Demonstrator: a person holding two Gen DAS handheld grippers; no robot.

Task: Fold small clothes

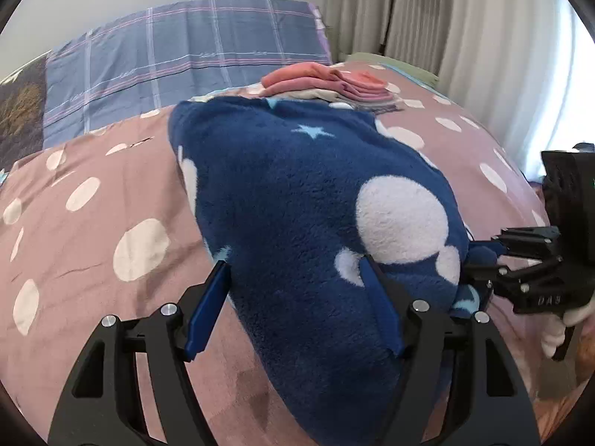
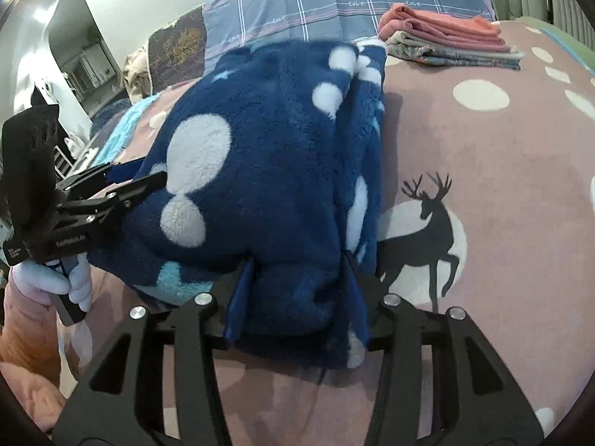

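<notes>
Lengthwise, the dark blue fleece garment with white dots and pale blue stars (image 1: 297,200) lies folded into a long bundle on the bed, its long axis running from the near edge of the bed, where both claws are, up toward the headboard end. Its far end points at the blue plaid pillow (image 1: 186,55); its near end hangs over the bed's near edge. In the right wrist view the garment (image 2: 267,156) shows a fold line running along its right side.

The left claw (image 1: 293,297) stands wide, one blue pad clear of the fleece on the left and the other lying against the fabric, with the near left part of the bundle between them; the pads do not squeeze it. The right claw (image 2: 297,282) is partly parted, with a fold of the near end between its blue pads; whether they press it I cannot tell. Each is held by a white-gloved hand (image 2: 70,278), and in the left wrist view the right claw (image 1: 479,260) meets the garment's right near corner.

Underneath is a dusty pink bedcover with white dots (image 1: 93,223) and a black deer silhouette (image 2: 431,223). A stack of folded pink and grey clothes (image 1: 334,85) sits beyond the garment's far end, near the pillow. Beige pleated curtains (image 1: 446,18) hang on the right, and a plain pale wall rises behind the bed.
</notes>
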